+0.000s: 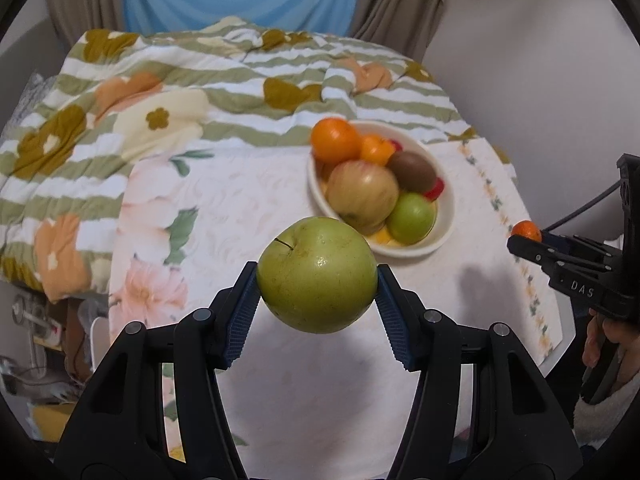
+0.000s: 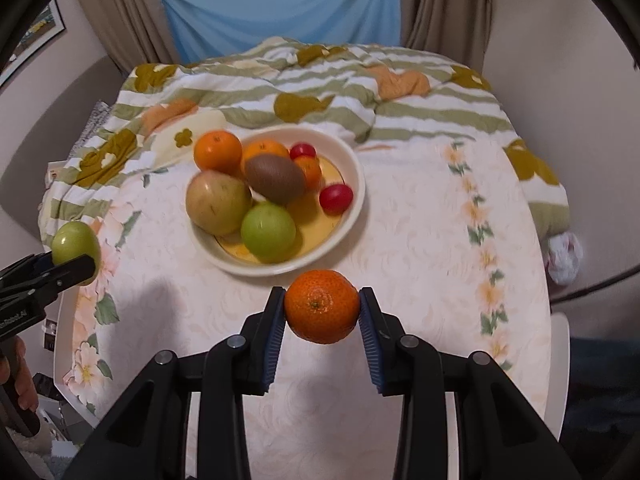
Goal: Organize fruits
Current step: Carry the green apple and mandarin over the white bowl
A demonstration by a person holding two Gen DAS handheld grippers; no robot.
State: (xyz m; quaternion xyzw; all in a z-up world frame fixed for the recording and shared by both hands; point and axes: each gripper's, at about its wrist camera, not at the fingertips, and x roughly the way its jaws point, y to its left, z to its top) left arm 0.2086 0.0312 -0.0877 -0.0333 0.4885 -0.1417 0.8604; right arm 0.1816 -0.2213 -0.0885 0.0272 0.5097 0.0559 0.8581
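My left gripper (image 1: 317,280) is shut on a large green apple (image 1: 316,274), held in the air above the table, short of the bowl. My right gripper (image 2: 322,308) is shut on a small orange mandarin (image 2: 322,306), also lifted, just in front of the bowl. The cream bowl (image 2: 354,168) holds oranges, a kiwi (image 2: 275,178), a yellowish apple (image 2: 218,202), a small green apple (image 2: 268,232) and red cherry tomatoes. In the left wrist view the right gripper (image 1: 524,236) shows at the right edge with the mandarin (image 1: 527,229). The left gripper (image 2: 76,256) with its green apple (image 2: 74,242) shows at the left of the right wrist view.
The table (image 2: 400,240) wears a pale floral cloth (image 1: 224,208). Behind it lies a rumpled green-striped flowered quilt (image 1: 168,92), with beige curtains and a blue sheet (image 2: 280,8) at the back. A person's hand (image 1: 600,340) grips the right gripper's handle. Clutter sits on the floor at left.
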